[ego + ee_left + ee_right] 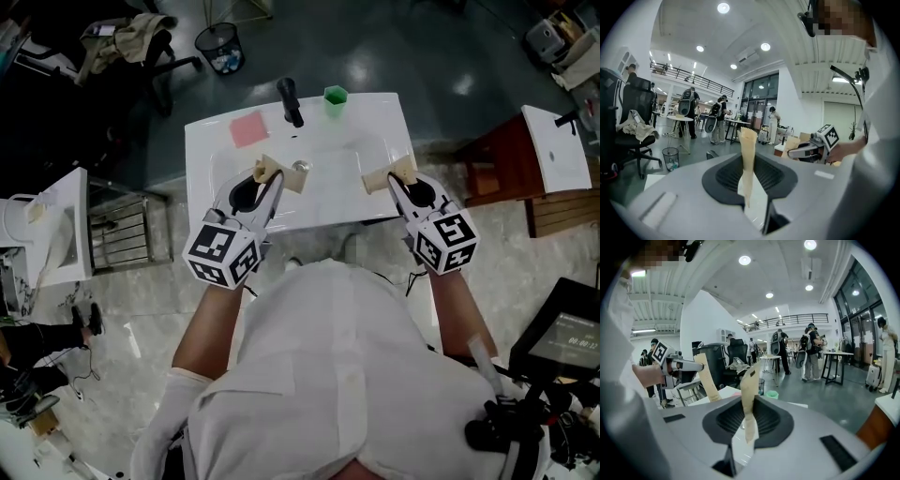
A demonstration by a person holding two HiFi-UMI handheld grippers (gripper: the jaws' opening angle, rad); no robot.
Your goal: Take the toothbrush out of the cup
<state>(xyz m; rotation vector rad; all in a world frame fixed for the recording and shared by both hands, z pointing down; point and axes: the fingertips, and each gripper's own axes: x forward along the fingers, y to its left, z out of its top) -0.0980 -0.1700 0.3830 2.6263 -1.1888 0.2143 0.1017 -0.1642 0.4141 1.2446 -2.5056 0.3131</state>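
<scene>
Jaws of the left gripper (279,174) and the right gripper (391,177) sit drawn together, tan pads (748,154) meeting on nothing. Both hover over the white rectangular basin (206,141); the small green plastic cup (335,96) stands at twelve o'clock on its far rim, contents too small to tell.

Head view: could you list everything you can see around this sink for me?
sink: one, white, centre.
faucet: one, black, sink's back edge.
cup: one, green, right of the faucet.
pad: one, pink, left of the faucet.
wastebasket: one, black, floor beyond the sink.
chair: one, black, cloth-draped, top left.
person: one, white top, bottom centre.
left gripper: one, white, tan pads together, over the sink's left.
right gripper: one, white, tan pads together, over the sink's right.
</scene>
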